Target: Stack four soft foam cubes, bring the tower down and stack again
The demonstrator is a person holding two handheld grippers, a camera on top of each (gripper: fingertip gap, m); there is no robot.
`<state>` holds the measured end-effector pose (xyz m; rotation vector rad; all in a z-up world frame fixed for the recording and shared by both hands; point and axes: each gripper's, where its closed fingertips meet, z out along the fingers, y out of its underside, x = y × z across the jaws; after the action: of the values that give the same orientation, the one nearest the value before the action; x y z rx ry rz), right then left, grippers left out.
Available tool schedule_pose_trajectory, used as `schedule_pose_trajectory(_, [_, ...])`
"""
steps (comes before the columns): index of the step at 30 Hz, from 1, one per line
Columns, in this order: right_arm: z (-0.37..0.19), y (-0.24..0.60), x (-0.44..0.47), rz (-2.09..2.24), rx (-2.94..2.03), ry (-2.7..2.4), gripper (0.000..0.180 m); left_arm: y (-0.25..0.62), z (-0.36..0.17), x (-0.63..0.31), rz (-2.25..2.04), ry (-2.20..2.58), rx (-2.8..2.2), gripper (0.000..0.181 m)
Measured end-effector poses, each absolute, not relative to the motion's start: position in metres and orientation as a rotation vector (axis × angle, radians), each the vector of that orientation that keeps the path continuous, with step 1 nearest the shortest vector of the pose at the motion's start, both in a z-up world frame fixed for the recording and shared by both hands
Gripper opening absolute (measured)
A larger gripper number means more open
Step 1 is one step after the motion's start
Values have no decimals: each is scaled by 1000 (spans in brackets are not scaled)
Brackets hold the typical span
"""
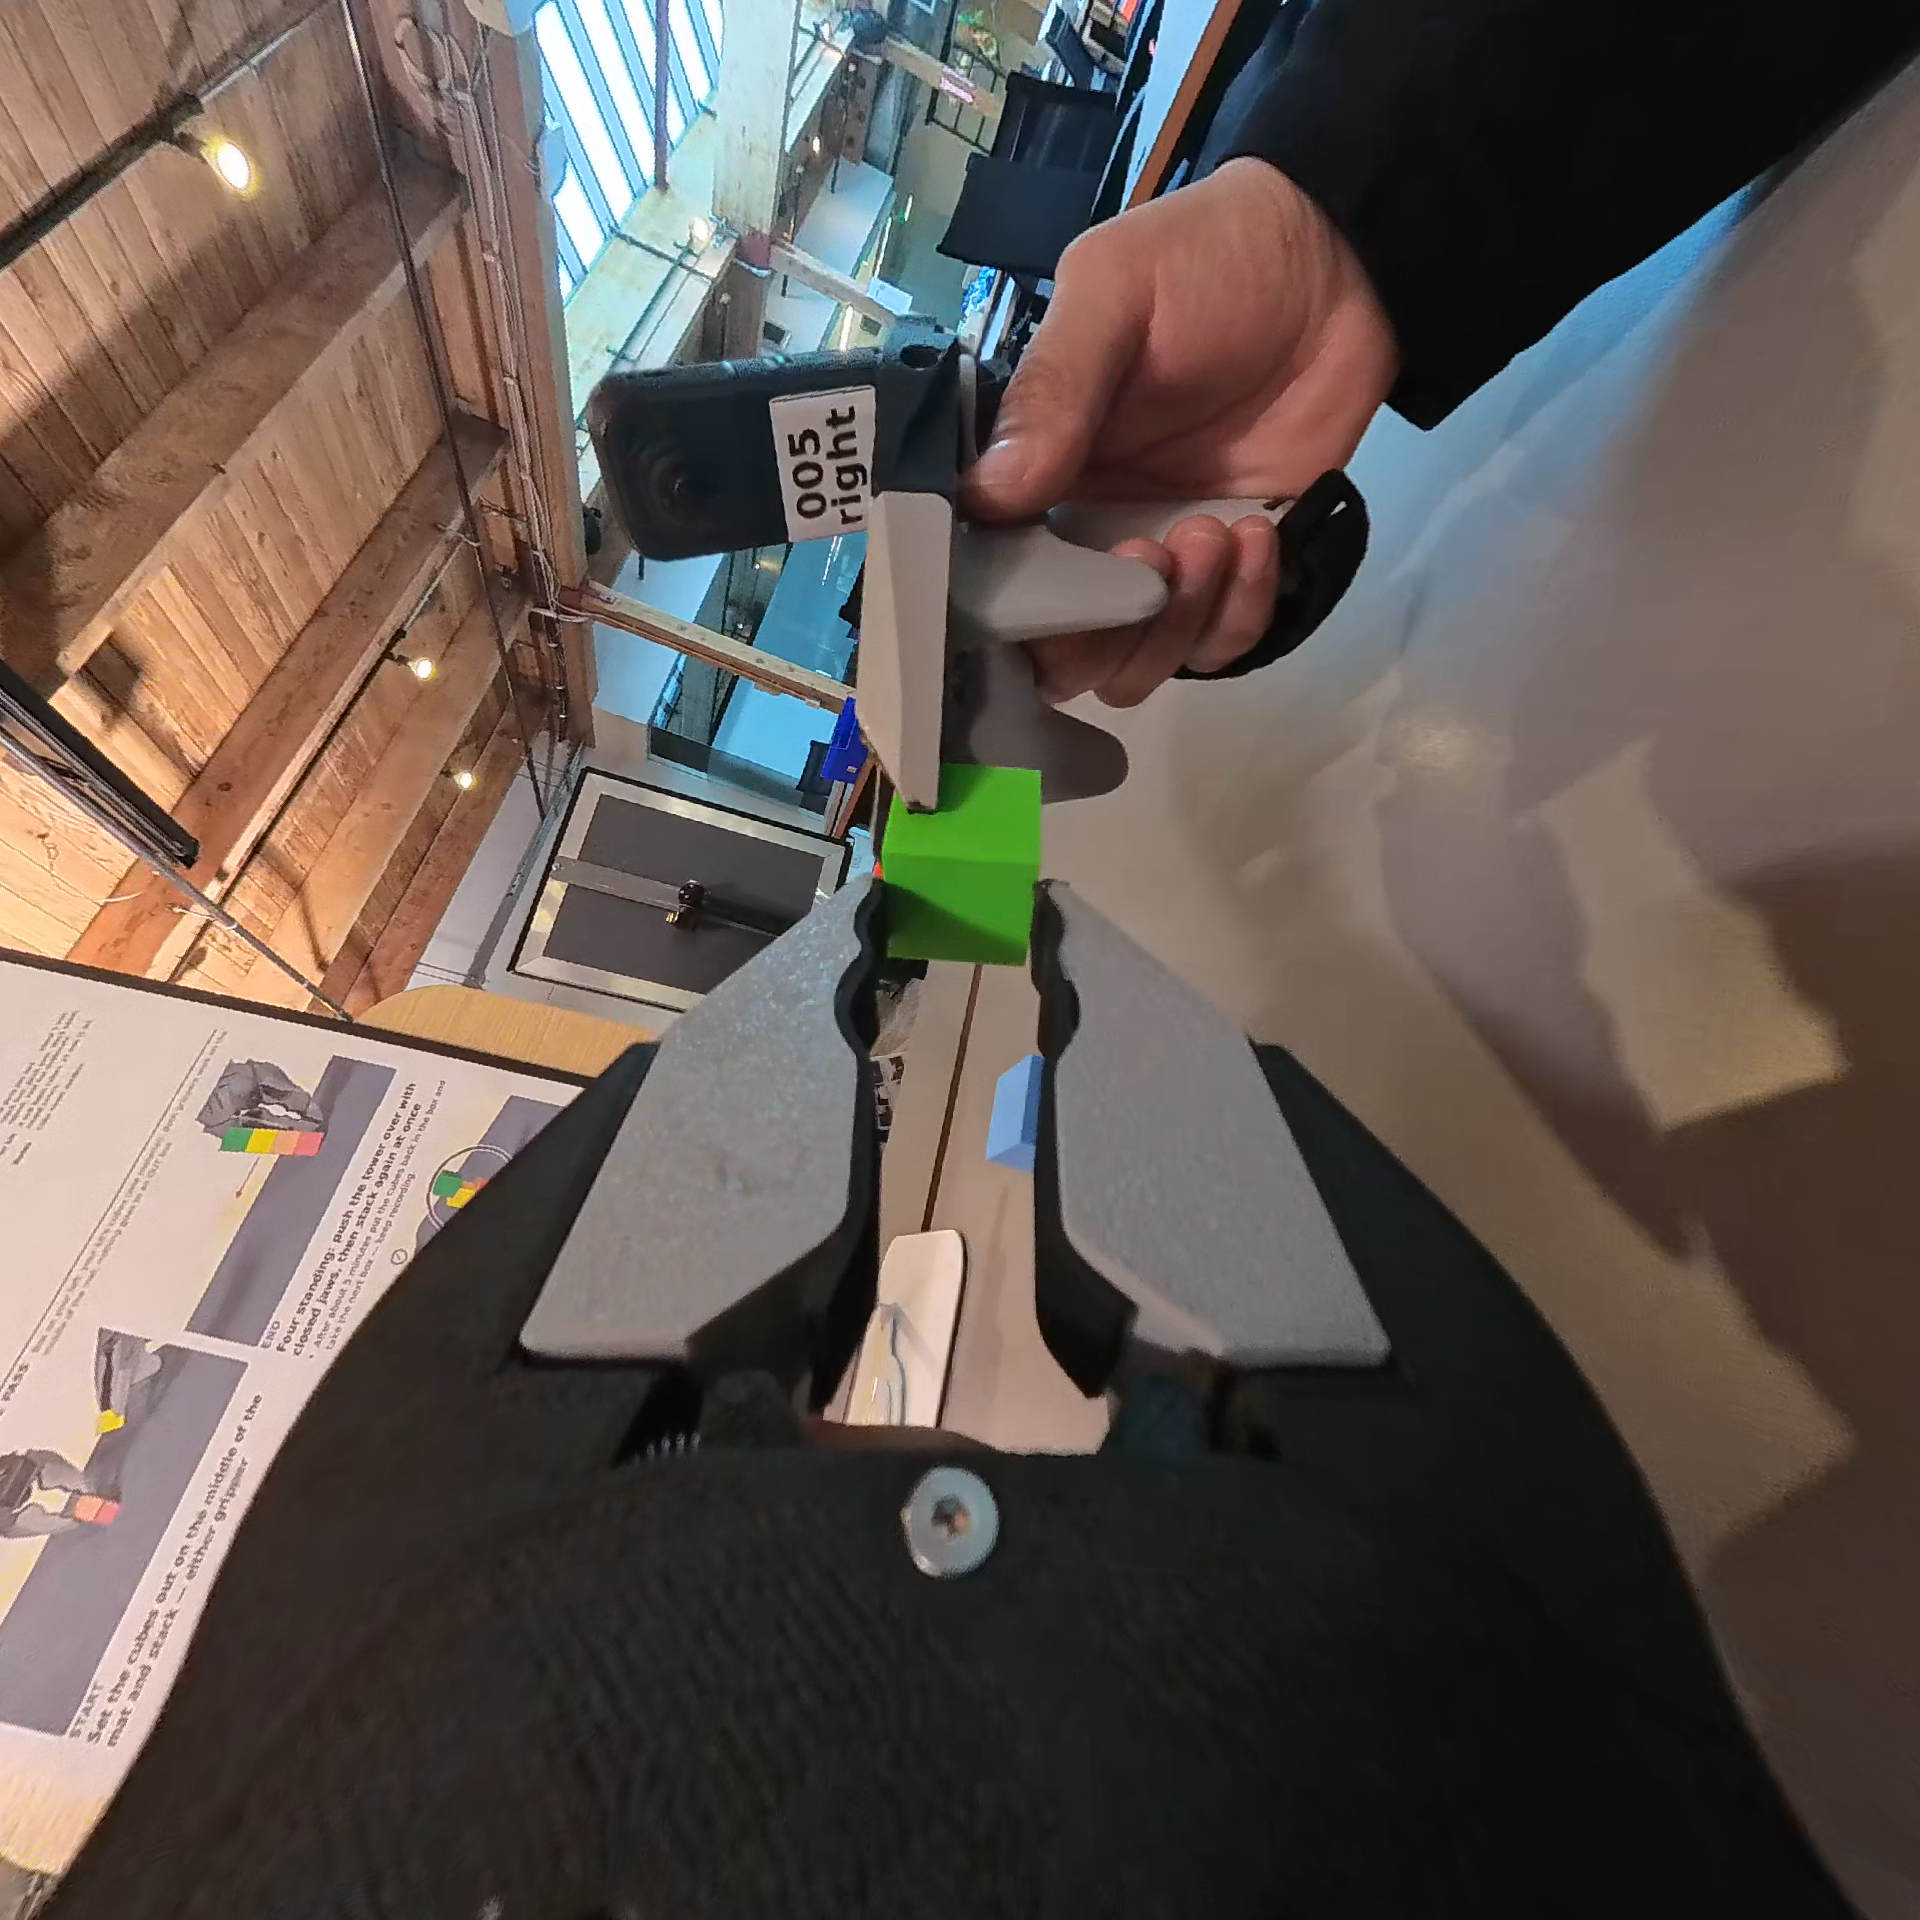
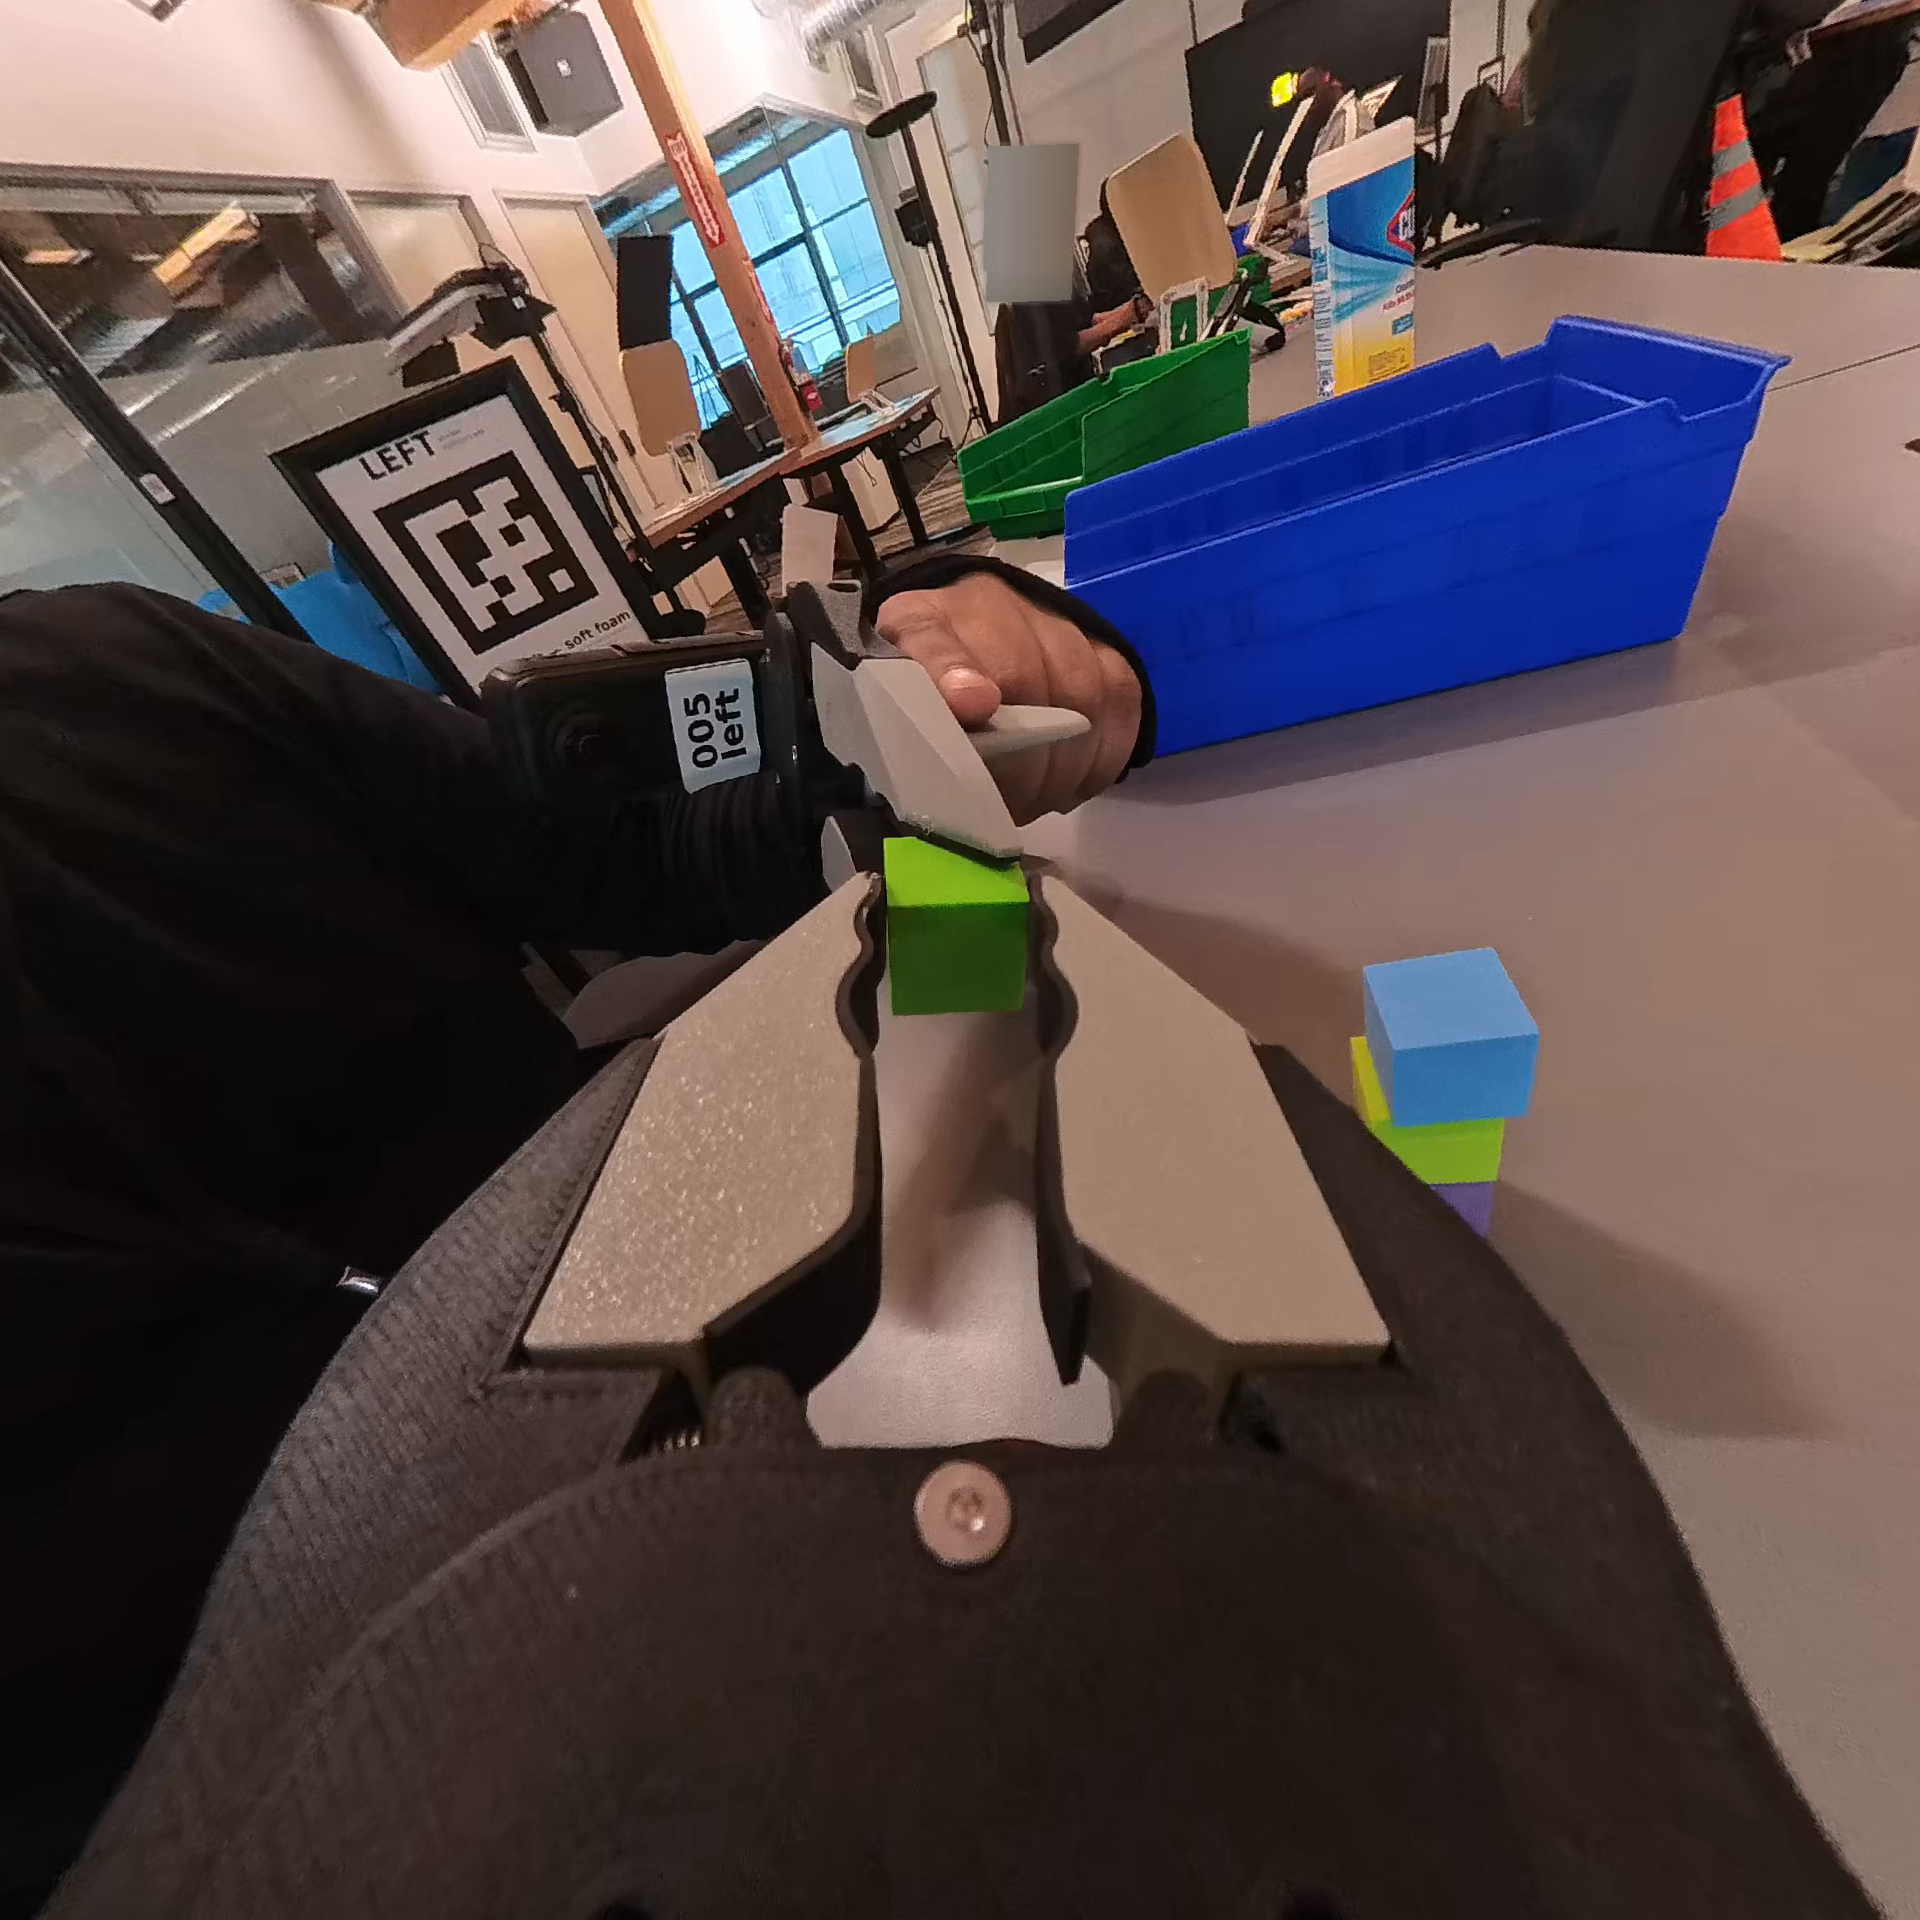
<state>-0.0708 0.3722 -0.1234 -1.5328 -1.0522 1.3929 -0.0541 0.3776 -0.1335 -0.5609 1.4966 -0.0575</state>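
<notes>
Left hand-held gripper [image 1: 957, 914] fills the near frame in the left wrist view, fingertips pinching a bright green cube [image 1: 961, 862] held off the counter [image 1: 1558, 727]. Right hand-held gripper [image 1: 971, 800] grips the same cube from above. Blue cube [image 1: 1016, 1117] sits beyond.

Right wrist view: right hand-held gripper [image 2: 957, 914] clamps the bright green cube [image 2: 956, 951] too; left hand-held gripper [image 2: 935, 831] meets it from behind. Nearby on the counter [image 2: 1558, 831]: blue cube [image 2: 1449, 1034] on lime cube [image 2: 1439, 1143] on purple cube [image 2: 1465, 1205]. Blue bin [image 2: 1403, 551] farther back.
</notes>
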Motion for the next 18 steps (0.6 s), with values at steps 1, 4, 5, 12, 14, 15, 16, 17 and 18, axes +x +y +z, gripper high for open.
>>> schedule_pose_trajectory(1, [-124,372,-70,1395,-1533,-1051,25,378,-134,-54,-56,1496,-560,25])
schedule_pose_trajectory(4, [-124,372,-70,1398,-1540,-1052,25,378,-134,-54,-44,1496,-556,25])
schedule_pose_trajectory(5, [-125,373,-70,1400,-1542,-1050,25,378,-134,-54,-37,1495,-553,25])
schedule_pose_trajectory(12, [-128,373,-70,1414,-1557,-1049,25,380,-135,-55,16,1504,-530,25])
schedule_pose_trajectory(14, [-128,374,-69,1404,-1556,-1054,24,380,-135,-55,20,1502,-533,25])
schedule_pose_trajectory(15, [-127,375,-69,1383,-1552,-1058,24,382,-136,-55,22,1498,-542,25])
schedule_pose_trajectory(16, [-127,376,-69,1354,-1547,-1057,24,383,-135,-55,21,1492,-558,25])
schedule_pose_trajectory(17, [-126,377,-70,1329,-1543,-1055,24,385,-135,-56,8,1482,-578,25])
schedule_pose_trajectory(18, [-125,378,-70,1311,-1537,-1052,24,386,-134,-57,-20,1467,-604,26])
